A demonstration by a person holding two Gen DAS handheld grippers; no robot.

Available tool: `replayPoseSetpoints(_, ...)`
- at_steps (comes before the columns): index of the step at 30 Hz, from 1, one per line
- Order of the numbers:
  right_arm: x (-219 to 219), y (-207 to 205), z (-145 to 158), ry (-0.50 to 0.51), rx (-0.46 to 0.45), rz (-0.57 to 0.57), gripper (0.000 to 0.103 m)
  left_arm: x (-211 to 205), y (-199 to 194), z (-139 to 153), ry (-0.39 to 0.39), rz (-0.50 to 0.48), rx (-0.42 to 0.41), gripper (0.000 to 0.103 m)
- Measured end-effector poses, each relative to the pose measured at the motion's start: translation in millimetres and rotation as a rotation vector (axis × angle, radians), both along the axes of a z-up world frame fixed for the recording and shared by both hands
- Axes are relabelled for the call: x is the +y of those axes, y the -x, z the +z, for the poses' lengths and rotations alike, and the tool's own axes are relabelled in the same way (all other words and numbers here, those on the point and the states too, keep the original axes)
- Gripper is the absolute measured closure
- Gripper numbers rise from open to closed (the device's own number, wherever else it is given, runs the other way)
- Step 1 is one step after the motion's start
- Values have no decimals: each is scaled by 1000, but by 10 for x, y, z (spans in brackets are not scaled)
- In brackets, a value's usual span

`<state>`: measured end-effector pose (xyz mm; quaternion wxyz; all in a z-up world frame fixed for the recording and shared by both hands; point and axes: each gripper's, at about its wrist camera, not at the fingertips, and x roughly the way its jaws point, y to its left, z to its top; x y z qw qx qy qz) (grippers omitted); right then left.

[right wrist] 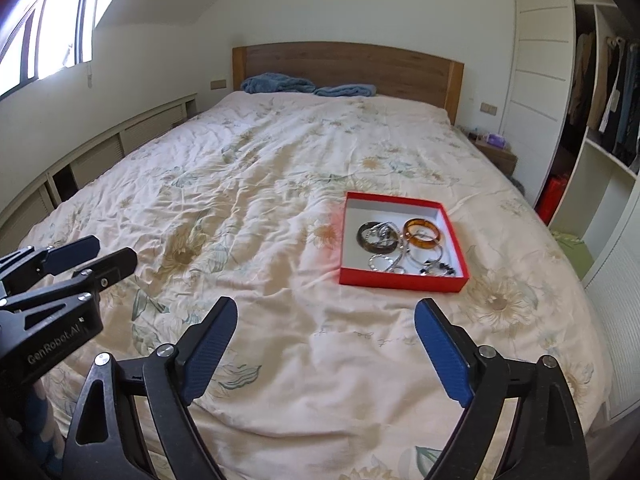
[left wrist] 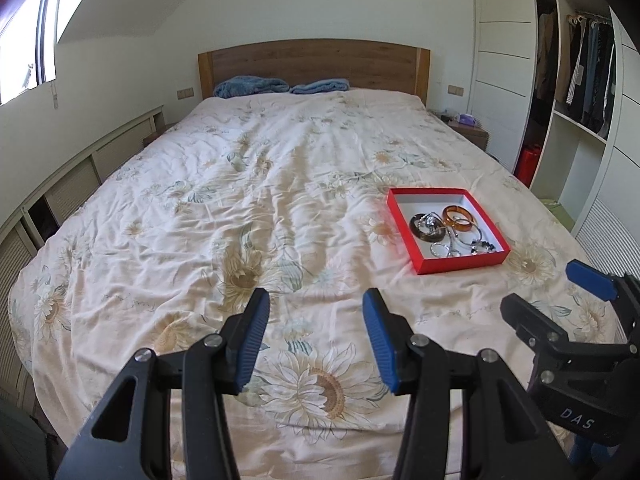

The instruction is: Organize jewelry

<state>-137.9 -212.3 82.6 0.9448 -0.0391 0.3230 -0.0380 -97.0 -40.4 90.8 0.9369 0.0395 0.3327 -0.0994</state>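
Hovering low over the flowered bedspread, left gripper and right gripper both hang spread, nothing between their pads. Further out sits the red box, jewelry heaped inside: amber bangle, dark bangle, silver chains tangled together. Risk here: a pinch could drag several snarled pieces at once. Individual small pieces are hard to make out.
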Motion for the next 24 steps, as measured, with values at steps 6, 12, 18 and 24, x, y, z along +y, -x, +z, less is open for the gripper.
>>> replayPoseSetpoints(6,-35,79,40,19,-29,-22,2,0,31,18,3,-1,-4,56)
replayPoseSetpoints(12,-74,47,-6,31,-29,-34,1,2,36,14,4,3,-2,56)
replayPoseSetpoints(18,-90,-81,-153,39,12,-39,0,21,-83,-92,4,18,23,56)
replayPoseSetpoints(24,-40,-215,-305,57,65,-28,0,63,-247,-273,2,35,62,56)
